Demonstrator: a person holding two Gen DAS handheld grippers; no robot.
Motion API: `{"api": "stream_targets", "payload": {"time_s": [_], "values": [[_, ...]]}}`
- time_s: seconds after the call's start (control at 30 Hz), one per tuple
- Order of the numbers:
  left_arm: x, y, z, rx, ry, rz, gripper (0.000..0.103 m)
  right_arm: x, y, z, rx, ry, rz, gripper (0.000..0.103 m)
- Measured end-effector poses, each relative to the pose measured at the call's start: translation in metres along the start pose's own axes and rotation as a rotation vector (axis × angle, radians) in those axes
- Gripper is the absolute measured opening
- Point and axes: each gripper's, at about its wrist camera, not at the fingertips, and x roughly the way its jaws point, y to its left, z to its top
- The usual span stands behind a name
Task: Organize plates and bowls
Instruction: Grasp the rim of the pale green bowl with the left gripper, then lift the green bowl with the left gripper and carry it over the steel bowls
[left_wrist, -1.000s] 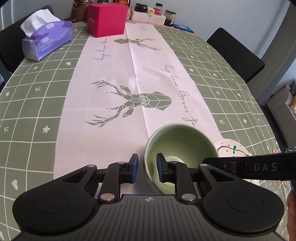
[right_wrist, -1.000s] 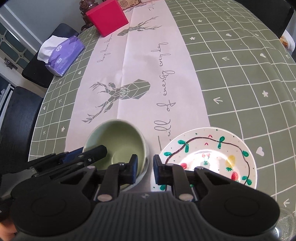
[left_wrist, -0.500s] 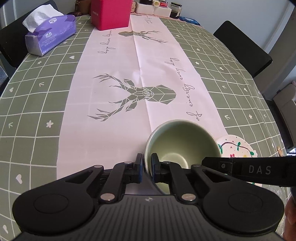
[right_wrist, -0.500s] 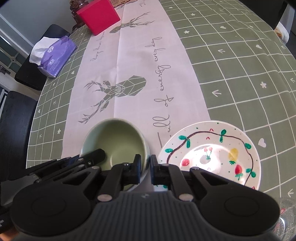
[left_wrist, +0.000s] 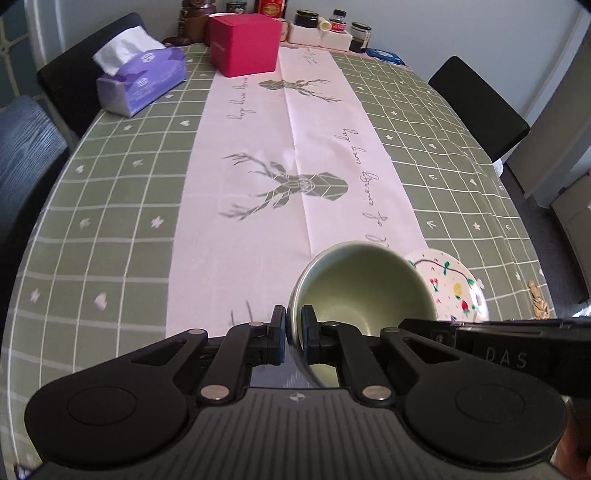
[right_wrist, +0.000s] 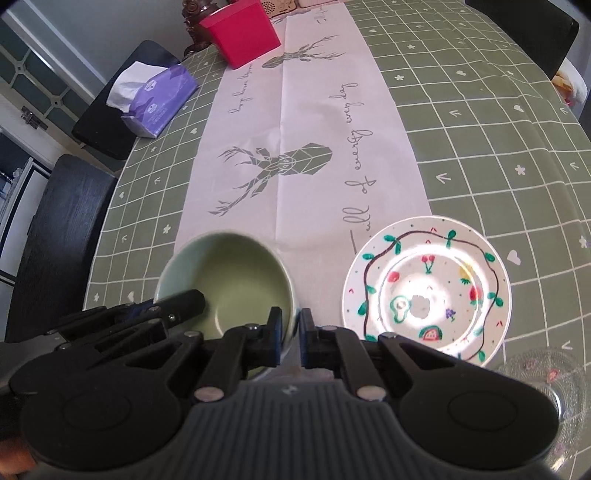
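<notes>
Hand-held grippers: two (left_wrist: 293, 334) (right_wrist: 291, 338) pinching one bowl (left_wrist: 365, 284); one plate (right_wrist: 428, 291).

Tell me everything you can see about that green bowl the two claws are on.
The green bowl is round and deep, pale green inside, with a smooth glossy glaze that looks ceramic, and it is empty. It sits tilted at the near end of the white deer-print table runner, left of the painted fruit plate. Both claws pinch its rim: the left claw on its near-left edge, the right claw on its near-right edge, each with one finger inside and one outside.
</notes>
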Motion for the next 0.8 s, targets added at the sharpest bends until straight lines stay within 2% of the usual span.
{"api": "stream_targets", "payload": {"time_s": [0.17, 0.37, 0.6, 0.8], "values": [[-0.028, 0.002, -0.039, -0.052, 0.004, -0.018, 0.008, -0.025, 0.007, -0.041, -0.028, 0.003, 0.016, 0.006], [-0.052, -0.002, -0.095, -0.099, -0.028, -0.026, 0.008, -0.043, 0.011, -0.097, -0.067, 0.027, 0.006, 0.007], [-0.056, -0.016, -0.151, -0.075, 0.017, -0.001, 0.008, -0.043, -0.005, -0.156, -0.052, 0.079, -0.020, 0.006], [-0.072, -0.027, -0.178, -0.065, 0.022, -0.010, 0.008, -0.059, -0.011, -0.184, -0.065, 0.078, -0.029, 0.006]]}}
